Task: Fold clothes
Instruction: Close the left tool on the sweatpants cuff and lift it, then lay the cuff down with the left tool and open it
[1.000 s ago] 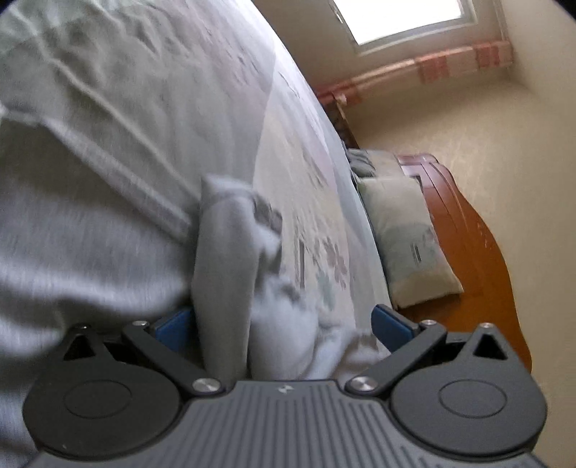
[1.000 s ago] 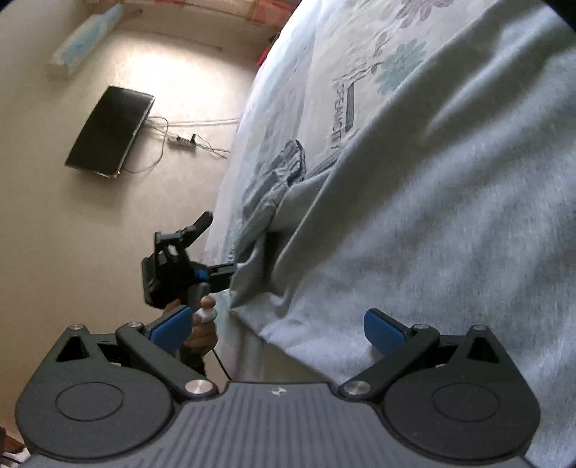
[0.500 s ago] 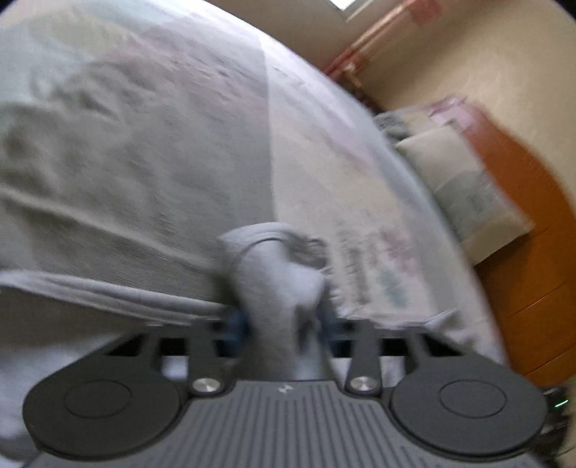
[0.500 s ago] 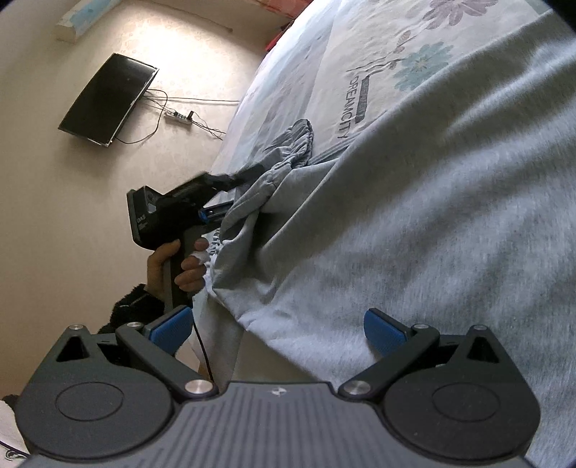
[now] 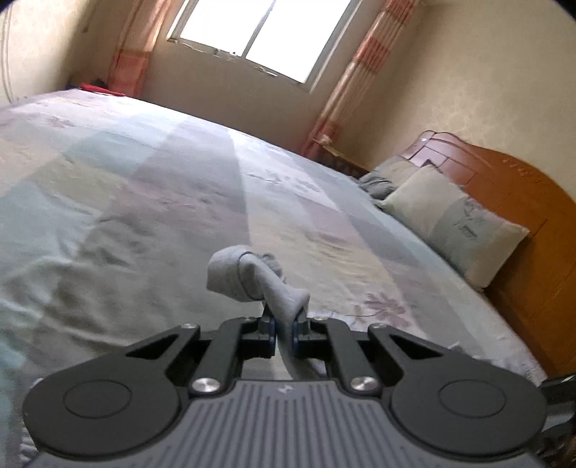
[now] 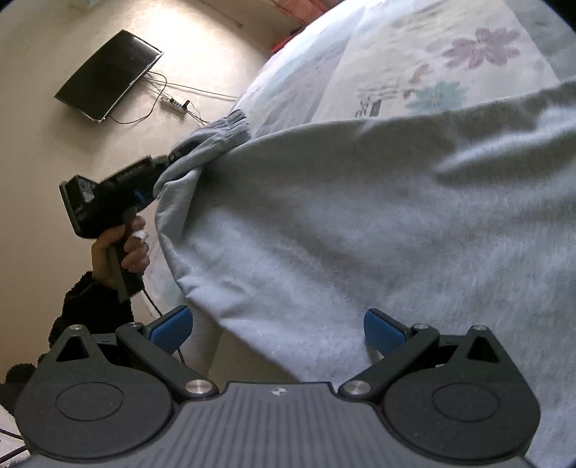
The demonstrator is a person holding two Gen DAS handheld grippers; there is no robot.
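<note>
Fingers on my left gripper (image 5: 284, 329) have just been closing, and they now pinch a bunched fold of the grey garment (image 6: 360, 223) between their blue pads (image 5: 272, 328). The cloth rises out of the narrow gap as a twisted roll, with a knotted lump of it curling forward just past the tips. In the right wrist view that same gripper shows from the side, held in my left hand (image 6: 118, 248), its nose buried in the gathered, elasticated edge of the garment at the side of the bed.

My right gripper (image 6: 277, 325) stands wide, blue pads (image 6: 171, 324) well apart and pressing on nothing. The near hem of the garment lies between and just ahead of them, but neither pad touches it that I can tell.

The garment itself spreads broad and mostly flat over the bed, covering most of the right wrist view, with its lifted corner drawn up towards the left gripper. Beneath it lies a pale floral bedspread (image 5: 151, 187). Farther off, a pillow (image 5: 453, 223) leans against a wooden headboard (image 5: 518, 190), and beyond them a bright window (image 5: 259, 32) sits between striped curtains (image 5: 360, 68). To the left of the right wrist view, a dark flat screen (image 6: 108, 73) and a power strip (image 6: 176, 104) with trailing cables show against a pale surface.
</note>
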